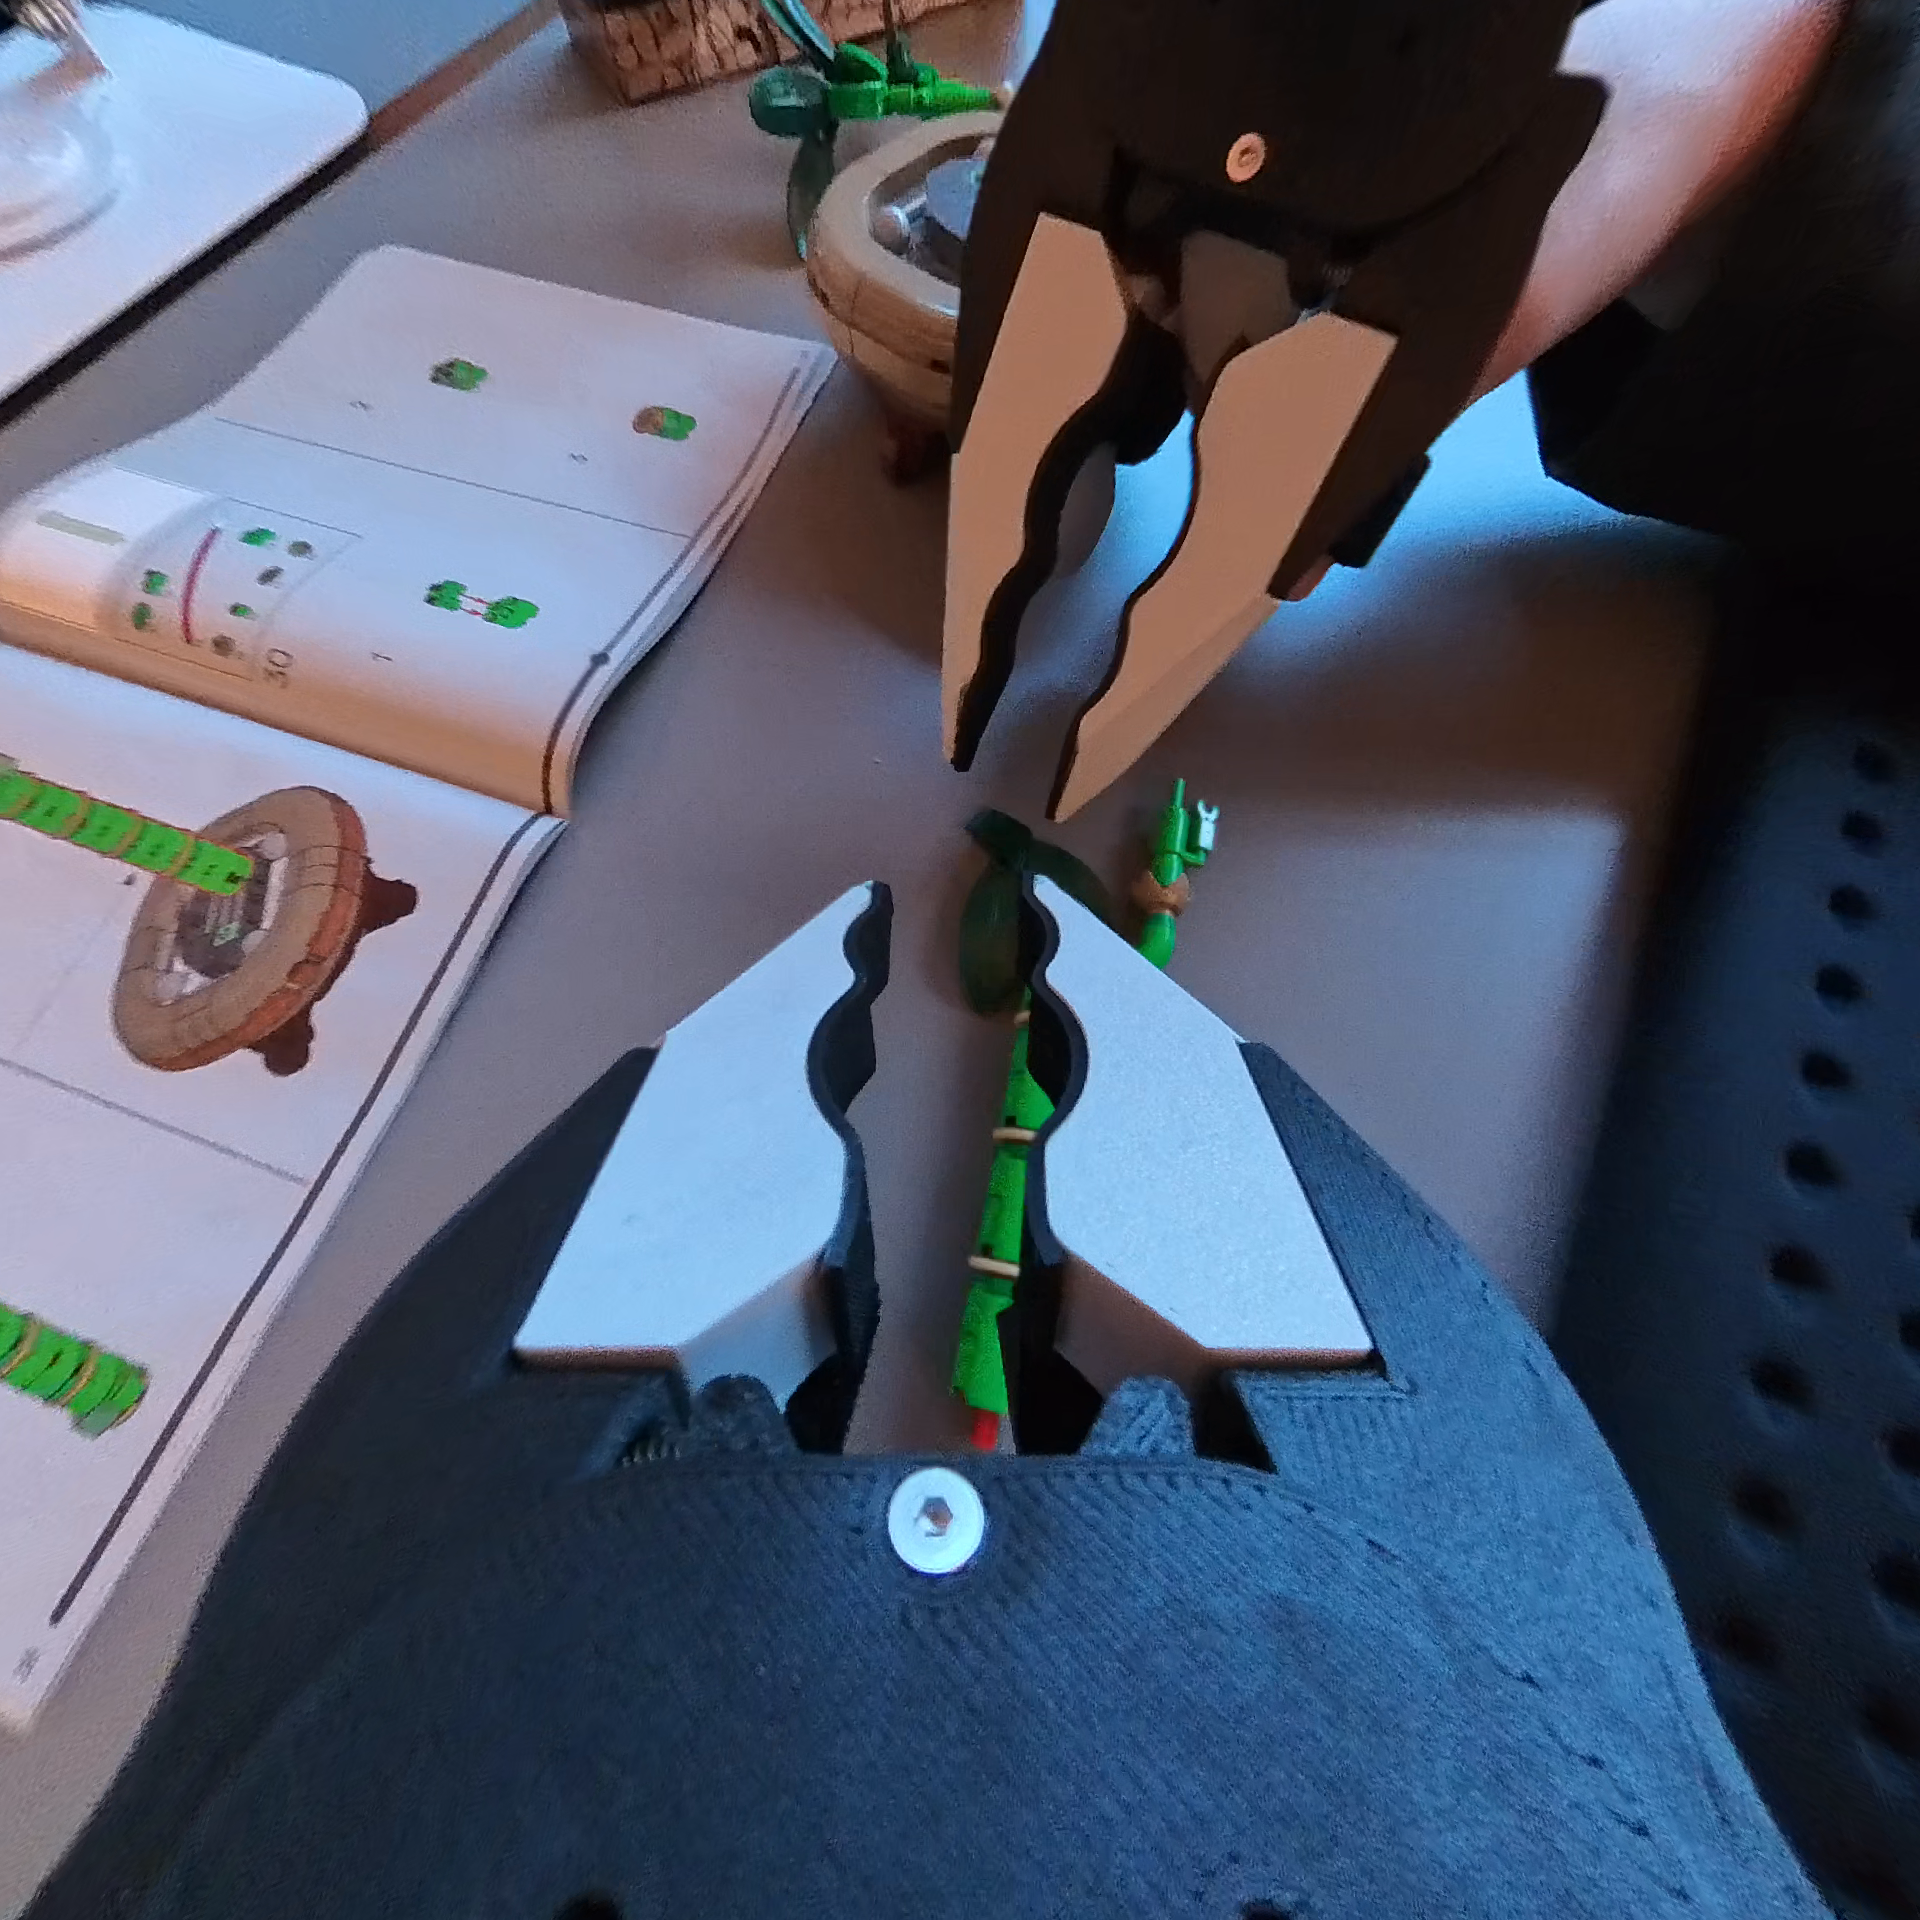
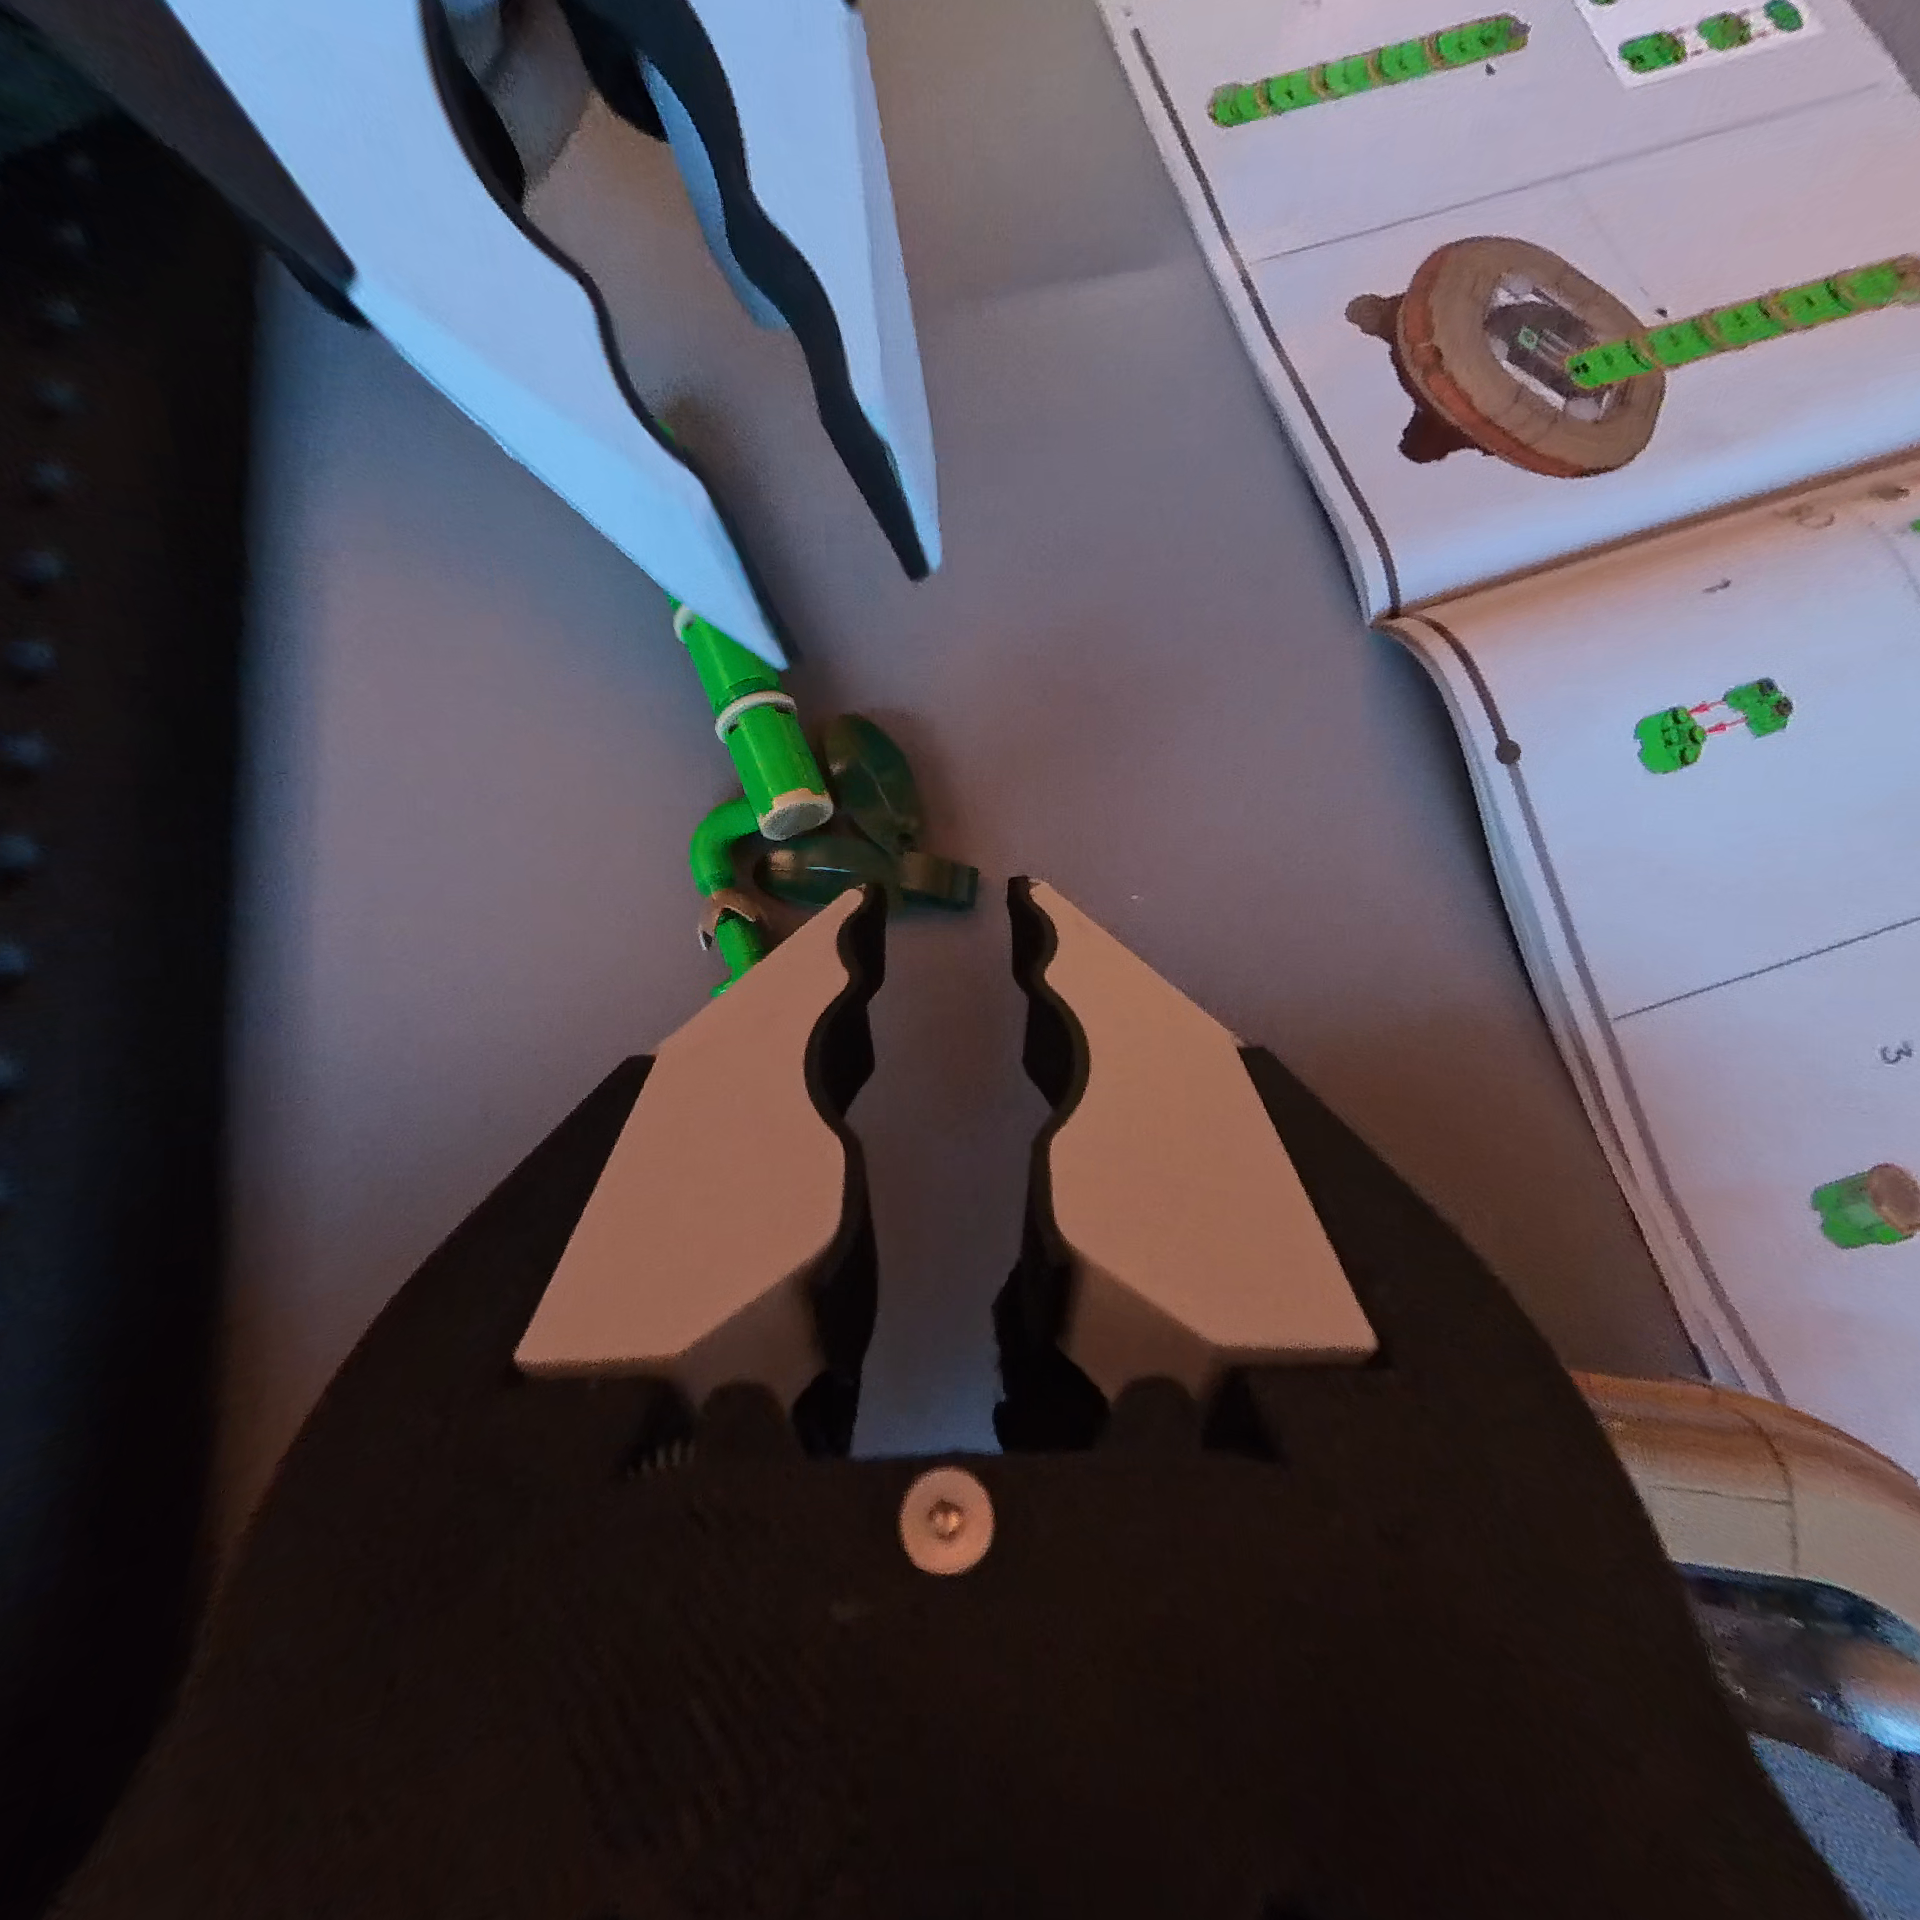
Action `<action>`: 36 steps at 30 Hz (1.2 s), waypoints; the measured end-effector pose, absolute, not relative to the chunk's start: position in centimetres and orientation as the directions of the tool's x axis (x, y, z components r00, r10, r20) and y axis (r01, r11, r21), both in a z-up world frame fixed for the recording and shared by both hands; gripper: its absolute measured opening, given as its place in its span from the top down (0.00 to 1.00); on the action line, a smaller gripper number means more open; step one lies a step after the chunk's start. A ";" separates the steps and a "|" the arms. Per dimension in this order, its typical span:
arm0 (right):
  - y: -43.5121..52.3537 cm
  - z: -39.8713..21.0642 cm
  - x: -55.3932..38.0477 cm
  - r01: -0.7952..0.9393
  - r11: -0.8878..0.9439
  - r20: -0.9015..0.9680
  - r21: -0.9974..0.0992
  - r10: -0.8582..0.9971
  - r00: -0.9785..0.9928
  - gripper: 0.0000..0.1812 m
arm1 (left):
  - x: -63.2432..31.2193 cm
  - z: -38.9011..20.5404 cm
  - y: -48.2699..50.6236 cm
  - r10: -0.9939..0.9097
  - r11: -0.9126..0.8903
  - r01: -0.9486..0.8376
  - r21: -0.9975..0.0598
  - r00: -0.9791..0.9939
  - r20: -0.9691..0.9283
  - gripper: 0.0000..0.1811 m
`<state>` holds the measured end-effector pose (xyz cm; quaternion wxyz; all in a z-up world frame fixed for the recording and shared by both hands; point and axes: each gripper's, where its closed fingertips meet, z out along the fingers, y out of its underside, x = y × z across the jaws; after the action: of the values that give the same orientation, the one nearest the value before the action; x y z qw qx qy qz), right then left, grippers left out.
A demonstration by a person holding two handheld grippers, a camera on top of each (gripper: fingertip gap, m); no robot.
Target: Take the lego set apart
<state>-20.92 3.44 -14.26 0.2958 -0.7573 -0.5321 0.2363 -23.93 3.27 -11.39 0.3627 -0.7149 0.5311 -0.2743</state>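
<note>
Jaws of both the left gripper [image 1: 961,899] and right gripper [image 2: 940,899] stand parted and empty, the green bamboo stalk [image 1: 997,1195] lying on the grey surface [image 1: 1351,935] at frame centre; straddle it squarely, then close near a joint.

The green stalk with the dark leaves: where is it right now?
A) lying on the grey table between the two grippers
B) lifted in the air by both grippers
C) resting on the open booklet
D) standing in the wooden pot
A: the green stalk lies flat on the grey table, with the open left gripper and right gripper at either end, neither gripping it.
</note>
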 end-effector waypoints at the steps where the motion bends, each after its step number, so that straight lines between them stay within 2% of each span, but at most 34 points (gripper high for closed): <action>1: 3.5 -14.2 -20.9 0.658 -0.273 -0.058 -0.702 0.942 0.329 0.87 | -23.6 -11.8 3.5 -0.962 -0.184 -0.570 -0.801 0.273 0.027 0.87; 8: 3.0 -14.5 -20.9 0.625 -0.383 -0.182 -0.681 0.914 0.362 0.88 | -23.1 -14.2 2.6 -0.964 -0.263 -0.632 -0.729 0.145 0.222 0.90; 11: 2.7 -14.9 -21.1 0.628 -0.405 -0.216 -0.664 0.909 0.358 0.88 | -23.2 -15.4 2.0 -0.969 -0.243 -0.685 -0.687 0.131 0.211 0.87; 13: 2.6 -15.3 -21.1 0.635 -0.413 -0.223 -0.653 0.906 0.359 0.88 | -23.0 -15.4 1.4 -0.972 -0.224 -0.694 -0.684 0.104 0.212 0.92; 16: 2.8 -14.9 -21.2 0.618 -0.413 -0.228 -0.669 0.905 0.359 0.88 | -23.0 -15.5 1.5 -0.976 -0.210 -0.693 -0.690 0.110 0.186 0.92; 26: 4.9 -10.8 -22.1 0.353 -0.466 -0.320 -0.811 0.859 0.399 0.80 | -23.7 -10.2 4.3 -0.963 -0.187 -0.453 -0.872 0.258 0.073 0.93; 30: 4.4 -7.4 -23.6 0.149 -0.534 -0.483 -0.832 0.830 0.279 0.83 | -24.1 -8.0 4.6 -0.958 -0.072 -0.392 -0.917 0.283 -0.045 0.92; 32: 4.4 -6.3 -23.8 0.070 -0.551 -0.524 -0.831 0.820 0.231 0.89 | -23.9 -7.4 4.4 -0.955 -0.021 -0.377 -0.926 0.283 -0.093 0.92; 34: 4.2 -5.3 -24.1 0.007 -0.586 -0.577 -0.811 0.800 0.164 0.94 | -23.7 -7.4 4.3 -0.954 -0.025 -0.375 -0.927 0.285 -0.089 0.92; 36: 4.2 -5.1 -24.3 -0.022 -0.620 -0.617 -0.784 0.775 0.137 0.94 | -23.6 -7.4 4.3 -0.954 -0.066 -0.358 -0.931 0.296 -0.046 0.92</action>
<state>-24.32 4.19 -5.11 0.3351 -0.6753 -0.2787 0.5949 -23.62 4.33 -7.37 0.4659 -0.6563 0.5000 -0.3196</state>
